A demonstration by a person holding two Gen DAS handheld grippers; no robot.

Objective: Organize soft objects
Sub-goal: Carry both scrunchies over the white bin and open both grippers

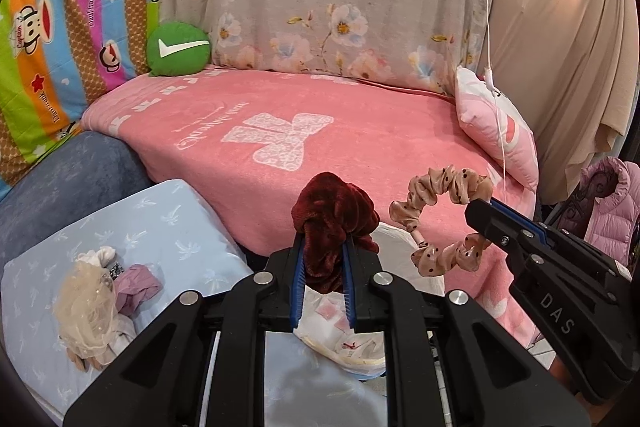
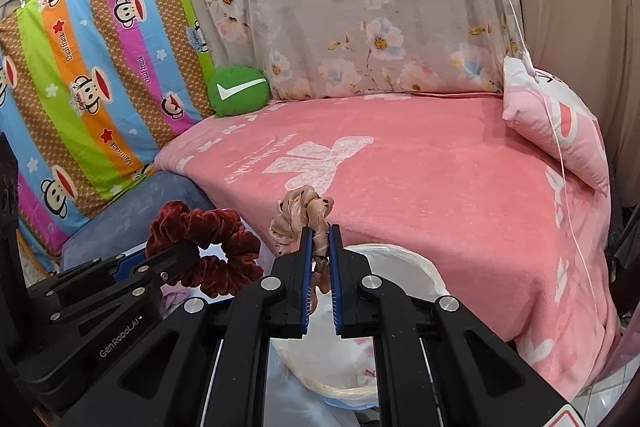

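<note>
Both scrunchies are up in the air now. The left hand-held gripper (image 1: 323,247) is pinched tight on the red scrunchie (image 1: 334,223), its plush bunched between the blue pads, and the right hand-held gripper (image 2: 320,247) is nearly closed on the beige scrunchie (image 2: 302,215), the dotted loop hanging off its tip. They ride side by side just above the near edge of the pink bed (image 1: 360,147), with a white bag (image 2: 400,267) gaping right beneath them. This looks like the carry step: picked up, not yet put down. Over on the near left, a small heap of hair things (image 1: 100,291) sits on a blue cushion (image 1: 168,227). The drop spot is a guess, bag or bed. Next move calls for holding each one over its spot, then easing the jaws apart so the soft fabric slips free without snagging.
</note>
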